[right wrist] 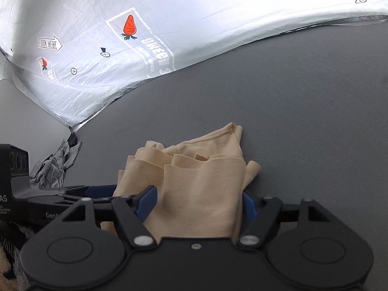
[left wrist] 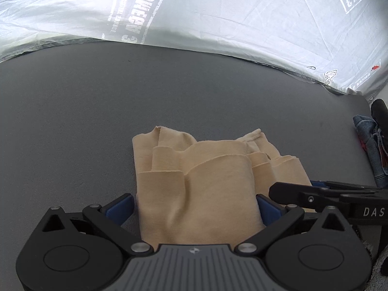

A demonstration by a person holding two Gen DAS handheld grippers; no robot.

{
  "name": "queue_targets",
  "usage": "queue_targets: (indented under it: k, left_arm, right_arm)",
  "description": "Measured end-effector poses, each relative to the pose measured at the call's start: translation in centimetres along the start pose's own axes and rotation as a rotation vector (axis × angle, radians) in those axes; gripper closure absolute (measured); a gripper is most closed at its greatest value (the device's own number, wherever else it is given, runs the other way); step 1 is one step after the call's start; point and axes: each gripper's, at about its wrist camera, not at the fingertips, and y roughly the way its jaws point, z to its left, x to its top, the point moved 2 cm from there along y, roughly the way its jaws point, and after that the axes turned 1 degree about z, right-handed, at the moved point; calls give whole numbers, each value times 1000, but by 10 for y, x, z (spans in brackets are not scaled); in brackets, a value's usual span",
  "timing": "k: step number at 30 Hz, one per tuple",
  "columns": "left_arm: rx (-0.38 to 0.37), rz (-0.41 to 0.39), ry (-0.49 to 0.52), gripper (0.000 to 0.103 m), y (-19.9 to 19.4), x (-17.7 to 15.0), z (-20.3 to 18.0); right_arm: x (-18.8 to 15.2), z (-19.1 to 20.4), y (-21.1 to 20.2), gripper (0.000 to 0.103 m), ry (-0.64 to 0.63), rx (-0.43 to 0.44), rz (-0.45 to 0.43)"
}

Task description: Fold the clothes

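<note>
We find the folded beige garment (left wrist: 201, 189) lying on the grey table (left wrist: 72, 121). Left gripper (left wrist: 194, 206) and right gripper (right wrist: 198, 201) both stand spread wide, straddling the garment's near edge.

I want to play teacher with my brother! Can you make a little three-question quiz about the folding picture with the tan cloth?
1. True or false: the tan garment lies on a dark grey mat.
2. Which sits at the mat's edge in the right wrist view? A) crumpled grey cloth B) a yellow towel C) a green sock
3. Fill in: in the left wrist view, the clothes at the far right edge are ____ denim.

Key:
1. True.
2. A, the crumpled grey cloth.
3. Blue; the denim lies past the right gripper. The left gripper has tan fabric between its open fingers.
</note>
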Motion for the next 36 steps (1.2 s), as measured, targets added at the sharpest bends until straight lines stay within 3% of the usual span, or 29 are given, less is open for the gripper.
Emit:
queue_targets:
  k: [4,9,10,13,21,28,36]
  left_arm:
    - [-57,-18,-101,13,1,12,24]
    - [-125,-33,-193,20,5,15,40]
    - [-134,-35,-210,28,5,15,42]
    - [-164,-37,-256,38,7,16,45]
    - [-198,-32,-286,53,6,13,48]
    - [-228,-11,-292,54,6,9,48]
    - [-210,0,-256,54,6,13,43]
  right_arm:
    - [9,-3,8,29,-3,35,-2]
    - [19,-23,10,29,146,124,-22]
    - [20,-26,10,30,169,137,-23]
    - [23,-25,11,32,151,129,-4]
    - [27,-1,19,32,51,45,52]
    - [23,15,22,33,-27,-28,60]
    - [22,18,22,43,-74,-65,51]
